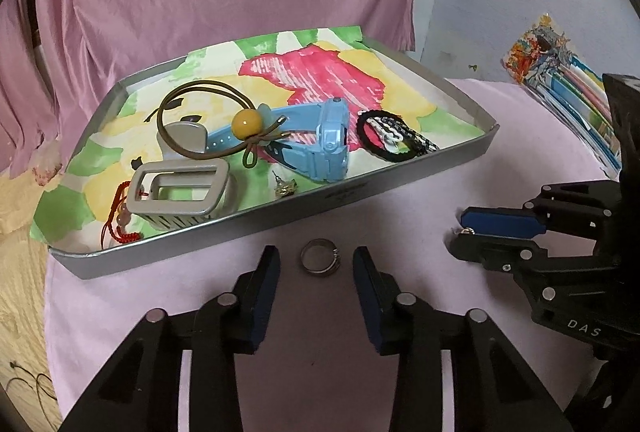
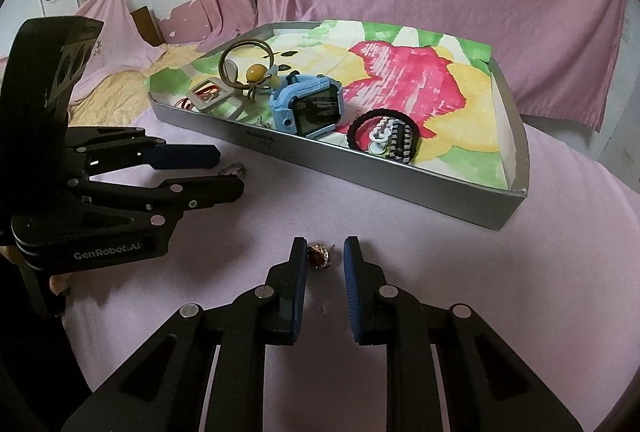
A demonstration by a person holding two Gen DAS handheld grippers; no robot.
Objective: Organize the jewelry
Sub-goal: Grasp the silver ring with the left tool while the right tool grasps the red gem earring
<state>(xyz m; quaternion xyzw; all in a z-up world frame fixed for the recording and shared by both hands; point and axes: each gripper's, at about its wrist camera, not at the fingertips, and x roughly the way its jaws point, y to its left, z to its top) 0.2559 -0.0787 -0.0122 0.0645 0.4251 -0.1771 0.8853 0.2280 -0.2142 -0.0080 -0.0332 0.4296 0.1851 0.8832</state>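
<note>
Hovering low over a pink-covered worktop (image 1: 400,208), the left tool (image 1: 316,258) stands open with a silver ring (image 1: 319,262) lying between its fingers, touching neither. The right tool (image 2: 325,252) is also open around a small brown earring (image 2: 319,255), which touches its left finger. Just beyond sits a grey tray (image 1: 352,194) lined with flowered paper, holding a blue smartwatch (image 1: 330,140), a yellow-beaded hair tie (image 1: 244,124) and a black bracelet (image 1: 394,136).
</note>
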